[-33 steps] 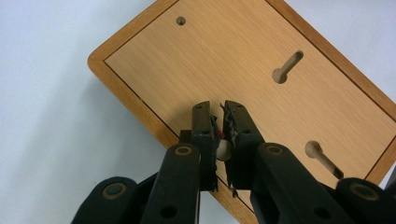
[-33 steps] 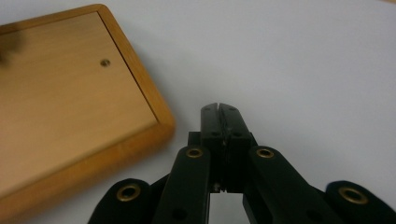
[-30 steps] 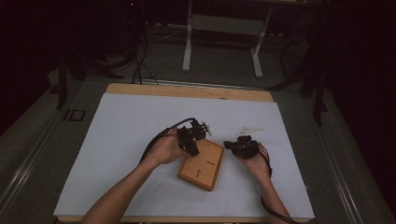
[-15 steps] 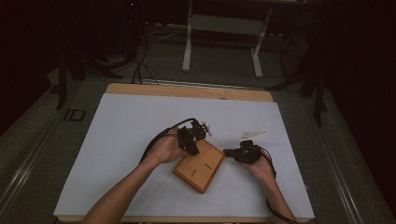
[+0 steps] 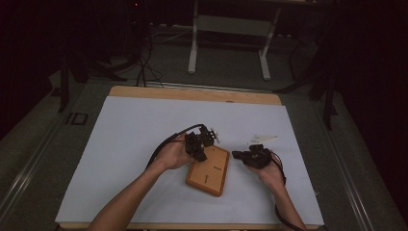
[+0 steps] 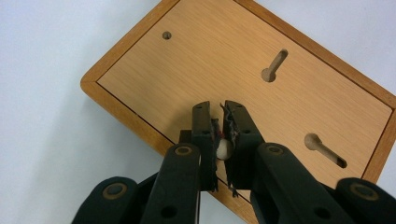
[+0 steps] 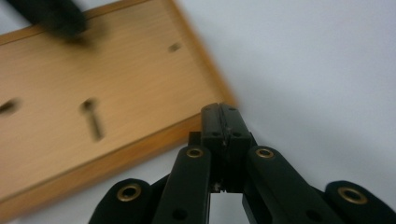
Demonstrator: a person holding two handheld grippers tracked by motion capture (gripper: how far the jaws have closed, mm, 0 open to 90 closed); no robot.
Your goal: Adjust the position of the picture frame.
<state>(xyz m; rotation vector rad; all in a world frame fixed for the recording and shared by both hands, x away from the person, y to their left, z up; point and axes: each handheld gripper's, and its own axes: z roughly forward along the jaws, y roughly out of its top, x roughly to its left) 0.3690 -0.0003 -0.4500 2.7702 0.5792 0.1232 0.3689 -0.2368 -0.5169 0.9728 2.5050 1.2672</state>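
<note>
Left claw, over the board, pinches a small white peg; right claw is pressed together; next, seat peg in a hole.

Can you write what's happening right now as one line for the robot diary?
left gripper: shut on small white piece, over wooden board | right gripper: shut, empty, beside board's edge | board: flat on white table

Wooden board: no writing, only grain and slots.
Table cover: blank.
Readable text elsewhere: none.
</note>
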